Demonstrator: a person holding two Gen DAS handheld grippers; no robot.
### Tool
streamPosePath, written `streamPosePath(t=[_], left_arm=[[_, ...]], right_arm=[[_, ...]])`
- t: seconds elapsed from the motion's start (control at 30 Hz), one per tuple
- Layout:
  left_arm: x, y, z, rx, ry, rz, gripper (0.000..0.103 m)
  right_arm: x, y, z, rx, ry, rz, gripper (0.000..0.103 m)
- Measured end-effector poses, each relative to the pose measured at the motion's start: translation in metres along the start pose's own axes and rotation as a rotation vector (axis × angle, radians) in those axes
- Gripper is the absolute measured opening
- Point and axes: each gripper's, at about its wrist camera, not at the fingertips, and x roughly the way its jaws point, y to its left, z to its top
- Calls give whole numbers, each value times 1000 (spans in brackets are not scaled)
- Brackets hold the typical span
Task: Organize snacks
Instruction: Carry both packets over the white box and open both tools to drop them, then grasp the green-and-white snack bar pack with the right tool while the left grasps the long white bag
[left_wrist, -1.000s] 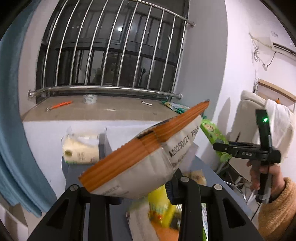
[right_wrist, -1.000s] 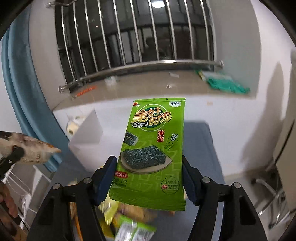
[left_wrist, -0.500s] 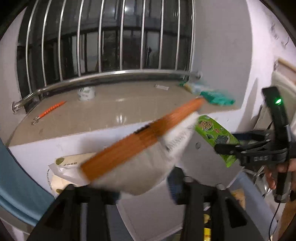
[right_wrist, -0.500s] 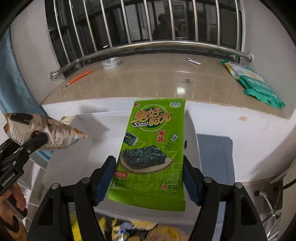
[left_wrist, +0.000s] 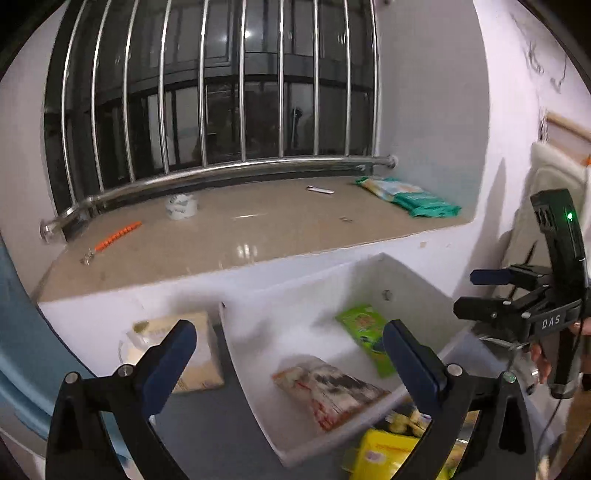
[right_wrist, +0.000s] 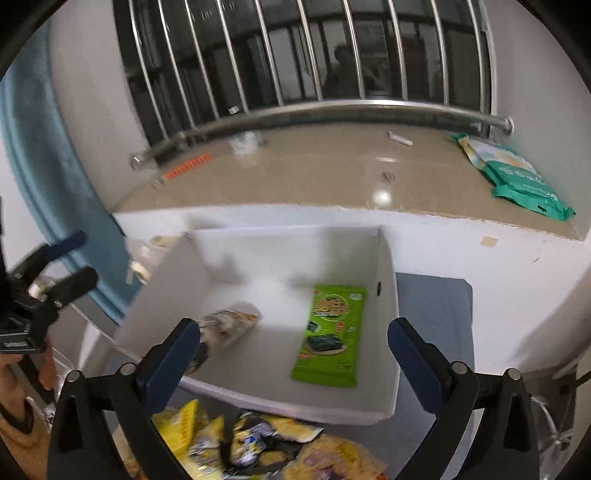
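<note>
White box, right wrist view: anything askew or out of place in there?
Nothing damaged or spilled. In the white cardboard box, the green seaweed snack packet lies flat near the right wall; the orange-and-white printed snack bag lies at an angle toward the left side. Both claws are open and empty. Loose yellow snack packets sit outside the box.

Window sill (left_wrist: 229, 236), tan stone, across mid-frame. On it: white tape roll (left_wrist: 181, 207) centre-left, orange beaded strip (left_wrist: 117, 235) far left, green-white pouch (left_wrist: 408, 195) right end. Steel window bars (left_wrist: 221, 85) fill upper frame. Blue curtain (right_wrist: 44, 155) at left edge.
</note>
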Motion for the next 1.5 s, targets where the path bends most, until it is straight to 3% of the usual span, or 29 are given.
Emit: streamPosePath(t=[0.17,0.37,0.6,0.8,1.07,1.13,1.2,1.23,1.37,1.5], left_arm=[[-49,0,-35,-53,-42,-75,103],[-102,-18,-93,-16,22,-81,103],[-138,-22,-153,-118,82,-116,103],[-120,-17,-181,-178,187,-183,103],[-48,-4,-200,-274,397,-233,102],[-35,-7,-203,-242,431,-219,101],[-30,-10,-205,-219,445,-212,79],[-26,-11,-207,-215,453,-217,47],[-38,-15,-203,-171,407,-200,39],[-64,-15,-198,-183,325,-224,38]], right_arm=[[-50,3,-29,101,-32,57,103],[-107,11,-93,191,-159,51,103],[-143,36,-169,226,-221,15,103],[-163,56,-207,226,-236,-14,103],[-166,60,-223,223,-208,-24,103],[-163,60,-225,223,-196,-24,103],[-156,61,-227,219,-169,-30,103],[-151,62,-229,212,-148,-32,103],[-134,66,-236,207,-80,-70,103],[-111,69,-245,204,3,-100,103]])
